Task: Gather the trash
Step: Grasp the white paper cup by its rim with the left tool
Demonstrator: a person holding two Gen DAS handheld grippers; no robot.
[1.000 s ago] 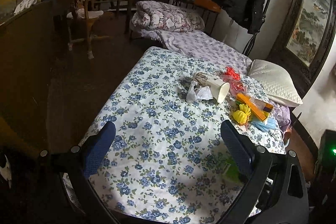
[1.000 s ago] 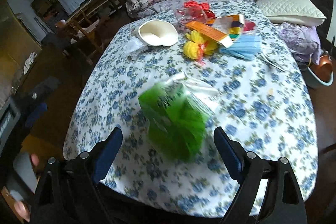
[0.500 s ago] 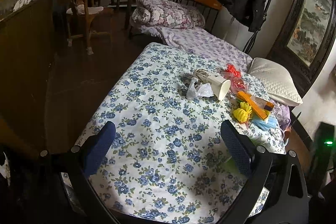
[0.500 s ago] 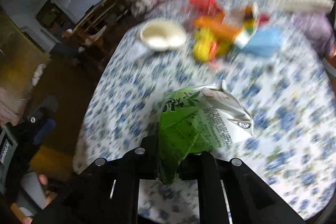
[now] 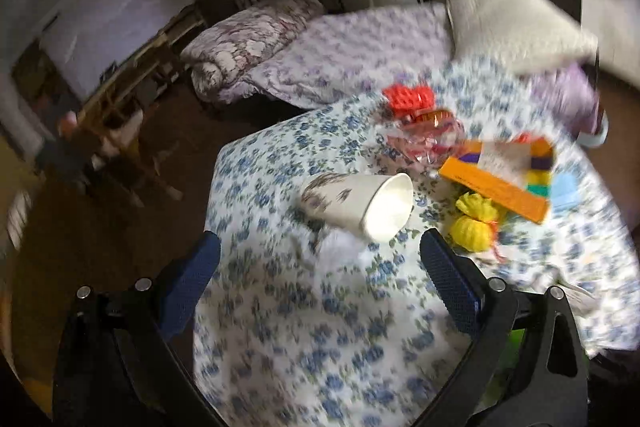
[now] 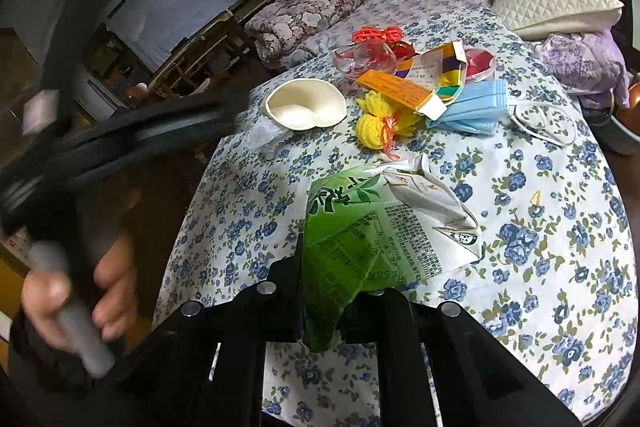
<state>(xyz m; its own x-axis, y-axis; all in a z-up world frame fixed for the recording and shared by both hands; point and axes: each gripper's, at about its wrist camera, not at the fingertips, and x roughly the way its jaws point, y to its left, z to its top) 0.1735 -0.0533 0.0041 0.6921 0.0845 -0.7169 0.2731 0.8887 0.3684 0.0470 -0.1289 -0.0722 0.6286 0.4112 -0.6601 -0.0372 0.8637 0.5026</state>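
The right gripper (image 6: 320, 311) is clamped on the lower corner of a crumpled green and white foil snack wrapper (image 6: 376, 227), which sticks up from the jaws over the blue-flowered tablecloth (image 6: 540, 247). The left gripper (image 5: 320, 259) is spread wide and empty, pointing at a tipped white paper cup (image 5: 360, 203) with its mouth facing the camera; its view is smeared, so it is probably moving.

Taking the paper cup as the mark: a crumpled clear plastic scrap (image 5: 340, 247) lies just on the near side of it, touching or nearly so. To grab the cup well, the left jaws should straddle its side wall near the rim and squeeze lightly, since thin paper probably buckles. The scrap could be pinched first.

Beyond and to the right of the cup sit yellow pom-pom wrappers (image 5: 474, 223), an orange carton (image 5: 496, 187), a blue face mask (image 6: 472, 107) and red netting (image 5: 408, 97).
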